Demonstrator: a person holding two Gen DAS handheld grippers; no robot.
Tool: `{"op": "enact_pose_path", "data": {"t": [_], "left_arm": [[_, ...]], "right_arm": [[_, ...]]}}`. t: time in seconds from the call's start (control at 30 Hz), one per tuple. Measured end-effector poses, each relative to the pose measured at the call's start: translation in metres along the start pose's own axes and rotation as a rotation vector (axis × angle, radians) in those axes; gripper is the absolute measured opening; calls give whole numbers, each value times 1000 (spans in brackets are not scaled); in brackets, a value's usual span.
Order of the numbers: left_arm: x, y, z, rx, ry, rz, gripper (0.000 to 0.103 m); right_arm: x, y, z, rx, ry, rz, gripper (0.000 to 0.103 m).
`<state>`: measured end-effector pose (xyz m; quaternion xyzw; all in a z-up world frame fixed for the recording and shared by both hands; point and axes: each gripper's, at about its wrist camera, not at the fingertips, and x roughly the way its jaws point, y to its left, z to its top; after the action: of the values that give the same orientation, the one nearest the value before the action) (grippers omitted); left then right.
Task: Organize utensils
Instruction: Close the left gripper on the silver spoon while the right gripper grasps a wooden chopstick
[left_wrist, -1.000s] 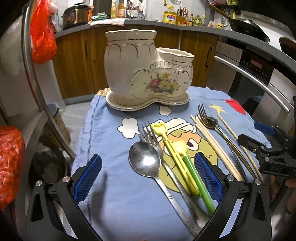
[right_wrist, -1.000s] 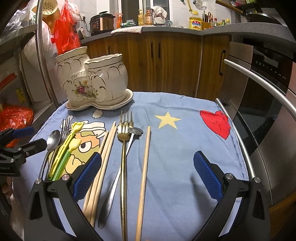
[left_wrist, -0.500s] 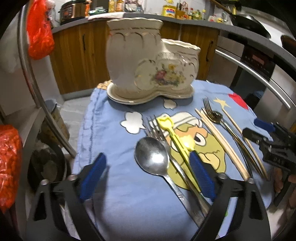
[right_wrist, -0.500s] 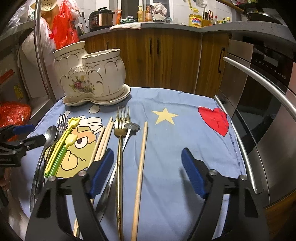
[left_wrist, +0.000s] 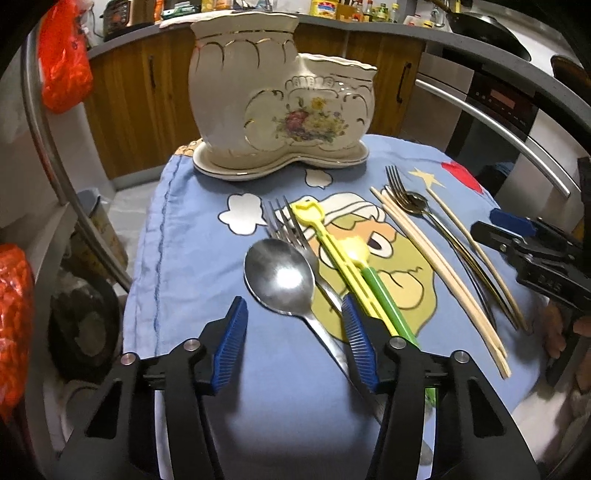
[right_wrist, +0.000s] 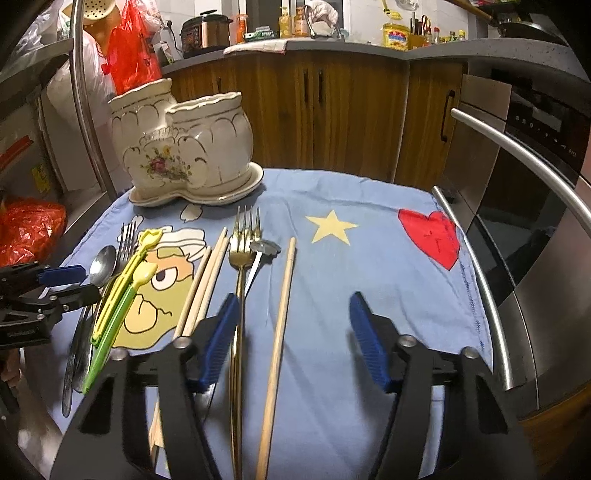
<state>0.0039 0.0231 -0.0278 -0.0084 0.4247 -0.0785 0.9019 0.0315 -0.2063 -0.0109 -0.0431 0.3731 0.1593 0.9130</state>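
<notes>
A cream ceramic holder (left_wrist: 258, 103) with two openings stands on its saucer at the far side of the blue cloth. A steel spoon (left_wrist: 280, 277), a steel fork (left_wrist: 291, 229), a yellow plastic tool (left_wrist: 332, 251) and a green-handled spoon (left_wrist: 384, 302) lie together. My left gripper (left_wrist: 295, 347) hovers over them, its jaws closing; the steel spoon's handle runs between the pads untouched. Over the gold fork (right_wrist: 240, 258) and a single chopstick (right_wrist: 280, 314) my right gripper (right_wrist: 293, 341) is closing too. The chopstick lies between its pads, also untouched. A chopstick pair (right_wrist: 201, 288) lies left of the gold fork.
The cloth (right_wrist: 369, 258) covers a small table. An oven with a long steel handle (right_wrist: 517, 147) stands close on the right. Red plastic bags (left_wrist: 62, 66) hang at the left, and a bin (left_wrist: 96, 221) sits on the floor below. Wooden cabinets (right_wrist: 332, 110) line the back.
Both grippers' jaws have narrowed from wide open to about half. The left gripper has tipped down a little over the spoon. The utensils have not moved.
</notes>
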Motion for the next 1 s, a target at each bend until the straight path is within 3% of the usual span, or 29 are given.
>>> {"op": "enact_pose_path", "data": {"t": [0.13,0.27,0.37,0.87,1.0], "left_arm": [[-3,-6,-6,12,13,-4,43],[0,-8,-5,0,18,-2,25],[0,-8,-4,-9,23,0,20],[2,-3,0,-34,59,31,22],[6,-5,3,-18,50,53,21]], "right_arm": [[0,1,0,-3,13,27,45],[0,4,0,-17,29,46,38],[1,4,1,-17,43,42,31],[29,5,15,-44,168,49,20],[36,10,16,-65,173,35,9]]}}
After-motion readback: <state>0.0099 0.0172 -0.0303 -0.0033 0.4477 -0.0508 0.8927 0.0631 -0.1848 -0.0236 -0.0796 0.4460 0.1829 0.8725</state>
